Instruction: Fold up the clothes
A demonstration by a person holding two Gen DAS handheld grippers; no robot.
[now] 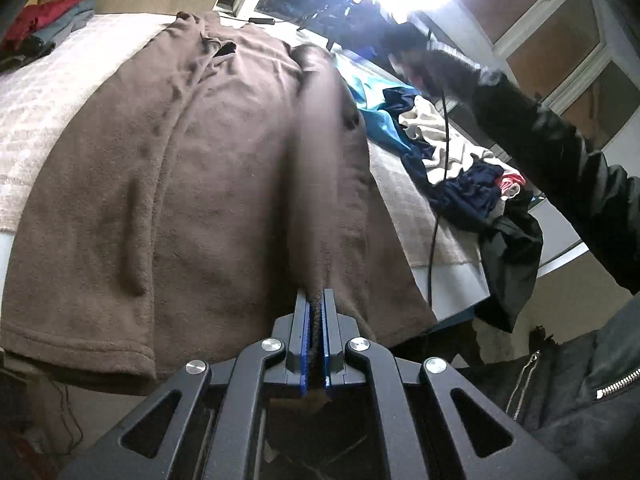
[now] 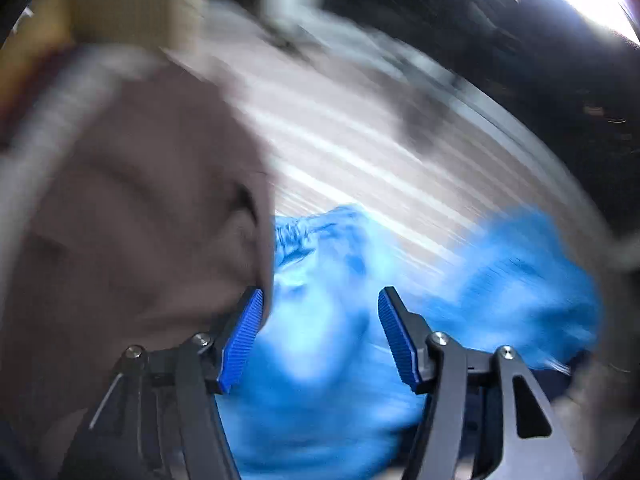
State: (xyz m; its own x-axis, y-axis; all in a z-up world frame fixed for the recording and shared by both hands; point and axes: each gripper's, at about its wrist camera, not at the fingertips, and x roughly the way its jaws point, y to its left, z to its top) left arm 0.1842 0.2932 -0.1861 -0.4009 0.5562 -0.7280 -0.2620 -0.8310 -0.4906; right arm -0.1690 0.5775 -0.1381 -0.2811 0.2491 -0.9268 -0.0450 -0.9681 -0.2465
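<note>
A brown fleece garment (image 1: 200, 184) lies spread over a beige blanket (image 1: 52, 92) on the bed. My left gripper (image 1: 317, 292) is shut on a raised fold of that brown garment, which stretches away from the blue pads as a blurred ridge. In the right wrist view my right gripper (image 2: 320, 300) stands open with nothing between its blue pads (image 2: 242, 338). The same brown garment (image 2: 132, 216) hangs just left of its left finger, touching or nearly touching it. A bright blue garment (image 2: 328, 320) lies below and beyond the right gripper. That view is motion-blurred.
A heap of clothes (image 1: 460, 168), teal, navy, white and black, lies along the bed's right side with a black cable (image 1: 440, 168) across it. Red and grey folded clothes (image 1: 48, 20) sit at the far left. A person's dark sleeve (image 1: 560, 160) reaches in from the right.
</note>
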